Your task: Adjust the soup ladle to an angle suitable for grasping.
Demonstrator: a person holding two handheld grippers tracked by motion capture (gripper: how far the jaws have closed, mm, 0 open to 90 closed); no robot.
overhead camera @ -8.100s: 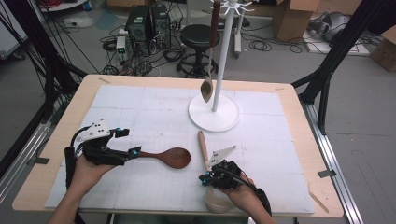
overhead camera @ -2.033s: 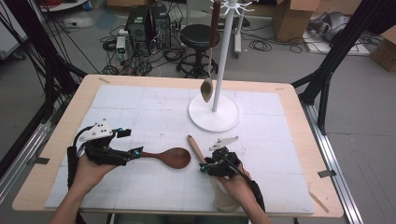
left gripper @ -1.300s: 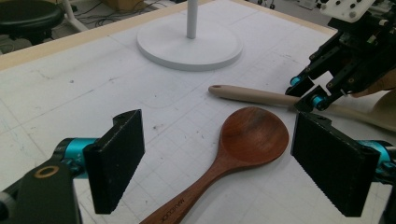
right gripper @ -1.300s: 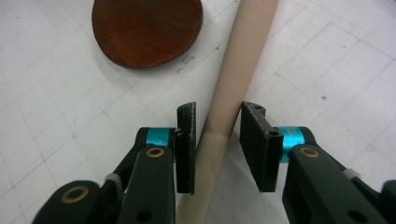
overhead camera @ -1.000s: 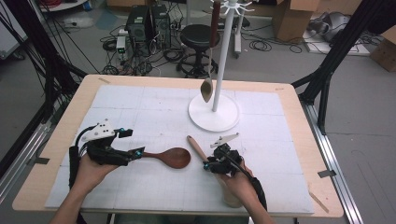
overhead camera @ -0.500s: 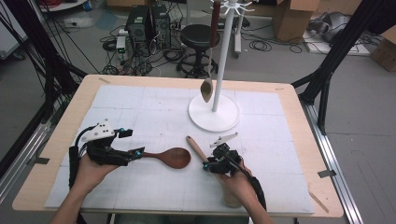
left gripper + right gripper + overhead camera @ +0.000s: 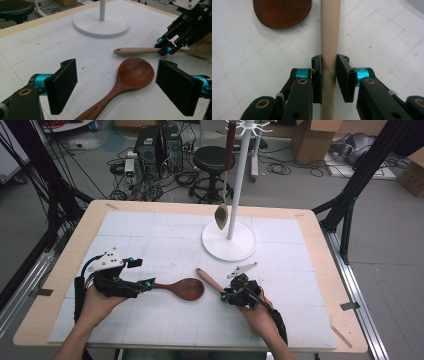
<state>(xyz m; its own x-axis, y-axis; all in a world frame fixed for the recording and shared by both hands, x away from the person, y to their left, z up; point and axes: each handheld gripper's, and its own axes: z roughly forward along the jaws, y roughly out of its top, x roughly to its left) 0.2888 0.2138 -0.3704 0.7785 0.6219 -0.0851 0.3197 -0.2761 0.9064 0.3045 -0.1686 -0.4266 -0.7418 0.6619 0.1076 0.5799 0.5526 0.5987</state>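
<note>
R gripper (image 7: 329, 75) has just been closing, now clamps beige handle (image 7: 330, 37); L gripper (image 7: 125, 87) spread wide astride dark wooden spoon (image 7: 135, 73), not gripping.

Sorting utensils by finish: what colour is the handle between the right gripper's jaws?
Pale beige handle, matte and plain, clearest in the right gripper view.

Taking the round white base of the hanger stand (image 7: 228, 241) as landmark: the dark wooden spoon (image 7: 181, 288) lies on the table nearer the person and to its left, the pale beige utensil handle (image 7: 210, 280) lies just right of that spoon's bowl, closer to the base.
</note>
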